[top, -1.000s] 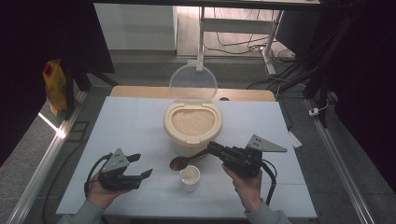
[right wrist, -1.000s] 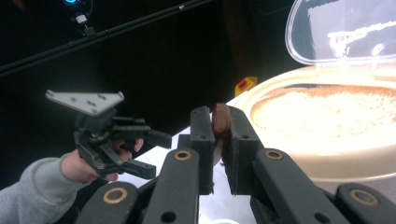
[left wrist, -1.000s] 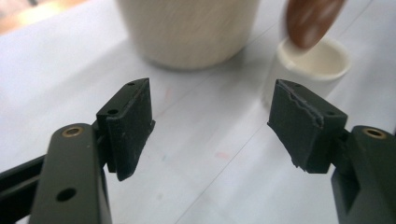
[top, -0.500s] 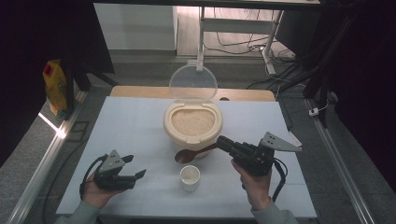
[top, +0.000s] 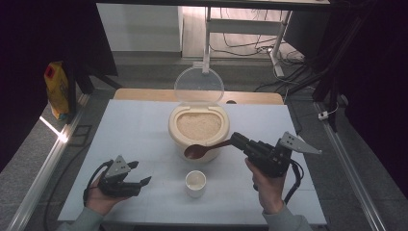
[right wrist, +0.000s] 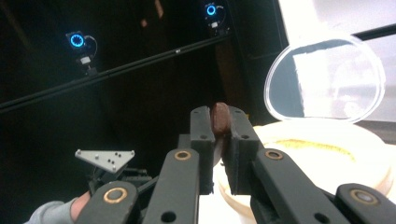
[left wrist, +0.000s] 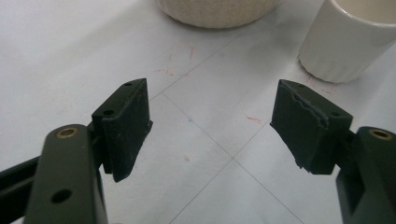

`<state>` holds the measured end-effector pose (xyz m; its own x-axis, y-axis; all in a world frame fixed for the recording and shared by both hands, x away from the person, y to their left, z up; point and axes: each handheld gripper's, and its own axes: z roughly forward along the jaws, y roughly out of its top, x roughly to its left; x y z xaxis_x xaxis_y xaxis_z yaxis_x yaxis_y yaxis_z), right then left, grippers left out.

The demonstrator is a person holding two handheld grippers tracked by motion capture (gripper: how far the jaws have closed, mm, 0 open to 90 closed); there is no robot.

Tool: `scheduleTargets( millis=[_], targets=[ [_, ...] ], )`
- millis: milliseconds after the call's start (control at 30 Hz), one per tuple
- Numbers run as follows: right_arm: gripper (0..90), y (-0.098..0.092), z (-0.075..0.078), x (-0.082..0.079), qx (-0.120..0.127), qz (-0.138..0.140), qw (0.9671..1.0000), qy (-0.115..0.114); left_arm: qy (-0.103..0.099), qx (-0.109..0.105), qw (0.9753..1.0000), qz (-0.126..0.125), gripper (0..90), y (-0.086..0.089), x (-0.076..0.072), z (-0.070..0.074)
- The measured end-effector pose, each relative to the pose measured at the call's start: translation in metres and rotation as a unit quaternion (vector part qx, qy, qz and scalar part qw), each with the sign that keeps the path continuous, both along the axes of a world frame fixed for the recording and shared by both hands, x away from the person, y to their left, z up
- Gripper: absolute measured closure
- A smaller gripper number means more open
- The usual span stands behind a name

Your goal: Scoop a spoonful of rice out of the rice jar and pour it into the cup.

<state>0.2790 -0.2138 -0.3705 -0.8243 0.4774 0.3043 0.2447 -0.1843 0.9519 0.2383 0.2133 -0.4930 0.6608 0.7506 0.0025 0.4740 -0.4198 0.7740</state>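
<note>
R gripper clamps spoon handle, bowl pointing left over rice container; L gripper open, empty

The cup and rice container are cropped by the frame's top edge.

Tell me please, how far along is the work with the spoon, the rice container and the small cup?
Done: the rice container has its clear lid open, and the right gripper is shut on the brown spoon. In hand: the spoon bowl hovers by the container's front rim, apparently empty. Left: the white cup looks unfilled; the left gripper rests open.
</note>
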Motion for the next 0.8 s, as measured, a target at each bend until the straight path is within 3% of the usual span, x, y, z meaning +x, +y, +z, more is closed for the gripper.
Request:
scheduleTargets(
  millis=[467, 800],
  targets=[
    [82.7, -0.019, 0.012, 0.016, 0.02, -0.04, 0.999, -0.009, 0.004, 0.002, 1.0, 0.0, 27.1, 0.0, 0.001, 0.0],
    [82.7, -0.018, 0.019, 0.038, -0.024, -0.085, 0.996, -0.008, 0.01, 0.014, 0.9998, -0.008, 26.6, -0.002, 0.003, -0.003]
  ],
)
